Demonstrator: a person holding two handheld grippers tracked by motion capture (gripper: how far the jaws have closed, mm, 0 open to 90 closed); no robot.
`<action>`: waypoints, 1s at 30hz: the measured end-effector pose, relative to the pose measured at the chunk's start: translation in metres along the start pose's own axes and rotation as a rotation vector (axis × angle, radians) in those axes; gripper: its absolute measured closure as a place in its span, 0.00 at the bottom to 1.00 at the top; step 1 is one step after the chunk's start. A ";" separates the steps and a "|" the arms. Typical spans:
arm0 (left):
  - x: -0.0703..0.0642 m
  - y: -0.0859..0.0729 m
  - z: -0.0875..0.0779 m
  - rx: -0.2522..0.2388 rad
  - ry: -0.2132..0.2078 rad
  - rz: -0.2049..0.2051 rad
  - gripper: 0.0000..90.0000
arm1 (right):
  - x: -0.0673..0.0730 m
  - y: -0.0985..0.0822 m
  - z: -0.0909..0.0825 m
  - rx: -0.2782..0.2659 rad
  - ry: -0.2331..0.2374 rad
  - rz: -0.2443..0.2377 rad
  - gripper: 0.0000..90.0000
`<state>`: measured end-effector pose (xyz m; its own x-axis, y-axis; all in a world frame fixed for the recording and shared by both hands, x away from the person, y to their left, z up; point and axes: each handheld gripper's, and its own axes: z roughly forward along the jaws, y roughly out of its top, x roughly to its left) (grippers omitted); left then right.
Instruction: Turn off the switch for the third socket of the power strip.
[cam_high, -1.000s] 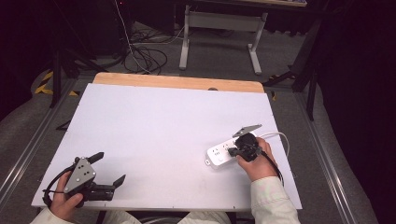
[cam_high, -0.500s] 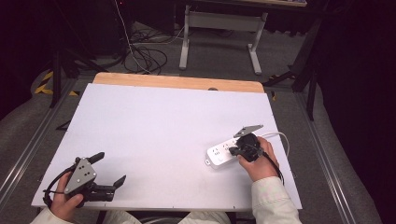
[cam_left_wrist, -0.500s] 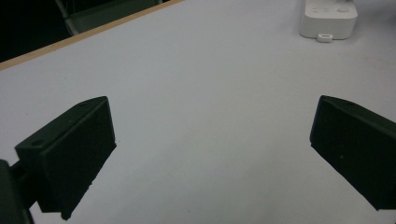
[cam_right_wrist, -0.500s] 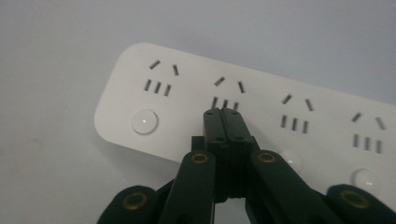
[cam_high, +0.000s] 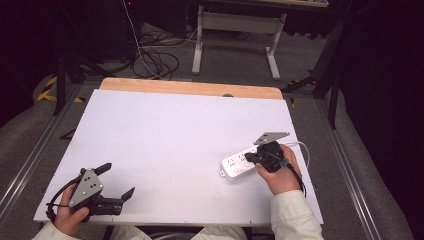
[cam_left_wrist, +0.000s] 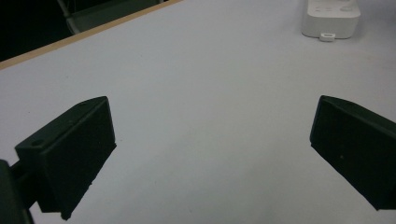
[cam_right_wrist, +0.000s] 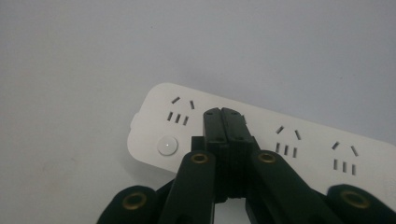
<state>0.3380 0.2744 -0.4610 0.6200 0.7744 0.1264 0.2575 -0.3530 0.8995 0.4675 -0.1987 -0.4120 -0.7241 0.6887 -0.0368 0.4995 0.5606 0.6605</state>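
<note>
Right gripper view looks down the right gripper (cam_right_wrist: 224, 119), whose jaws are pressed flat together with nothing between them, the closed tip poised over the top face of the white power strip (cam_right_wrist: 299, 140), between two socket groups and just beside the round button (cam_right_wrist: 167, 145) near the strip's end; whether the tip touches the plastic cannot be told. Judged from this pose, the work in hand appears to be pressing that button or nudging the strip, and no result of it is visible, so the step reads as begun but not done. High view places the right gripper (cam_high: 260, 159) on the strip (cam_high: 235, 167), which lies flat on the white table (cam_high: 165, 135) toward its right side, near the front-right edge, with a cable (cam_high: 300, 147) curving behind the hand. Left gripper (cam_high: 117, 180), jaws spread wide and holding nothing, rests near the front-left corner, well apart from the strip; left gripper view shows its two jaws over bare surface with the strip's end (cam_left_wrist: 330, 18) far off. Open room lies across the whole middle and far side of the table, up to the wooden edge (cam_high: 190, 88); the tight margins are at the right and front edges.
</note>
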 end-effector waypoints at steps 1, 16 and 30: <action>0.000 0.000 0.000 0.000 -0.001 0.000 0.00 | 0.000 0.000 0.000 0.000 0.000 0.000 1.00; 0.000 0.000 0.000 0.000 0.000 0.001 0.00 | 0.003 0.004 -0.008 -0.036 -0.017 -0.004 0.98; 0.001 0.000 -0.001 0.000 0.000 -0.003 0.00 | 0.010 0.003 -0.034 -0.215 -0.004 -0.050 0.57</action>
<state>0.3381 0.2757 -0.4603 0.6193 0.7753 0.1239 0.2594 -0.3509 0.8998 0.4456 -0.2056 -0.3850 -0.7436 0.6643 -0.0760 0.3499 0.4835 0.8024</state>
